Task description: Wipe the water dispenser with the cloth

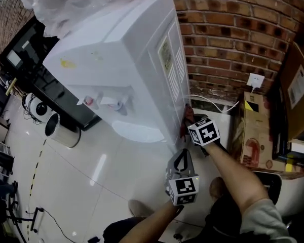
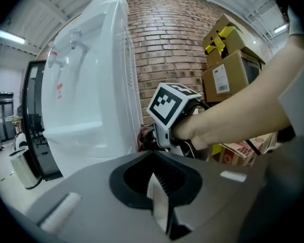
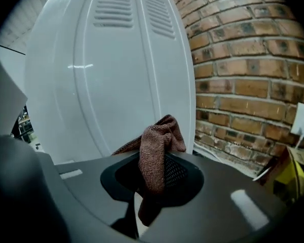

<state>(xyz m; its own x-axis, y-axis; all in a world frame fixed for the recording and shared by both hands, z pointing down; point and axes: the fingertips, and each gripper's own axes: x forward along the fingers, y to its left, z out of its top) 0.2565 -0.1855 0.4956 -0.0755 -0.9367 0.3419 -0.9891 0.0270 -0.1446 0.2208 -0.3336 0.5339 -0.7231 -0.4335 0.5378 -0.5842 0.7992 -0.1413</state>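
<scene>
The white water dispenser (image 1: 126, 65) stands against a brick wall; its taps (image 1: 109, 103) face the lower left of the head view. My right gripper (image 1: 188, 121) is shut on a brown cloth (image 3: 157, 148), low down by the dispenser's vented side panel (image 3: 116, 75). In the head view a bit of the cloth (image 1: 184, 128) shows against that panel's back edge. My left gripper (image 1: 181, 156) hangs just below the right one, away from the dispenser, its jaws together with nothing in them. The left gripper view shows the right hand and its marker cube (image 2: 169, 105) beside the dispenser (image 2: 86, 85).
A brick wall (image 1: 233, 29) runs behind, with a wall socket (image 1: 255, 80) and a white cable (image 1: 213, 103). Cardboard boxes (image 1: 256, 130) stand to the right. A black cabinet (image 1: 35, 70) and a white cylinder bin (image 1: 63, 130) sit left of the dispenser. The floor is glossy tile.
</scene>
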